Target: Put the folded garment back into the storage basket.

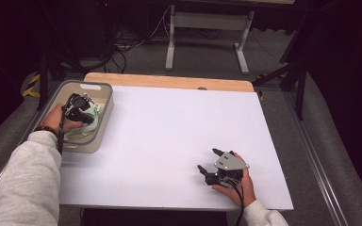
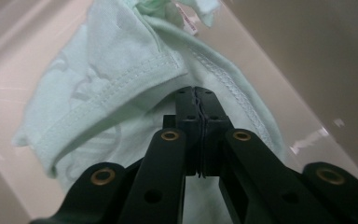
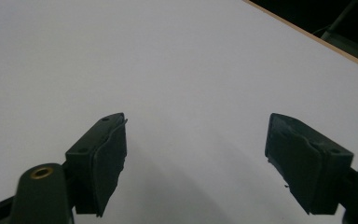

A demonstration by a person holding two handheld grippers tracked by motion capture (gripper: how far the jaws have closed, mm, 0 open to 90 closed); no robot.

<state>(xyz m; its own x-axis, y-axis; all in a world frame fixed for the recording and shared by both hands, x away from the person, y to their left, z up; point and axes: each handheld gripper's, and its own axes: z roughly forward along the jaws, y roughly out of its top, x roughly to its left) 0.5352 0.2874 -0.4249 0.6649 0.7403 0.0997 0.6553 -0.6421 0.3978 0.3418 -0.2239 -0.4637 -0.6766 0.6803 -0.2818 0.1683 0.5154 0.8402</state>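
Note:
A pale mint-green garment point(image 2: 107, 88) with stitched hems and a small white label lies crumpled in a grey plastic bin point(image 1: 87, 85) at the table's left edge. My left gripper point(image 1: 86, 115) reaches down into that bin. Its jaws are shut flat against each other, and the left gripper point(image 2: 196, 91) has its tips right at the garment's folded hem. I see no cloth between the pads. Near the table's front right, my right gripper point(image 1: 207, 159) rests low over the white tabletop. In its own view the right gripper point(image 3: 196, 154) is open, with bare table between the fingers.
The white tabletop point(image 1: 179, 132) has a wooden strip along its far edge. Beyond it stand the white legs of another table point(image 1: 169, 47) and cables on a grey floor. Dark padded surfaces flank both sides.

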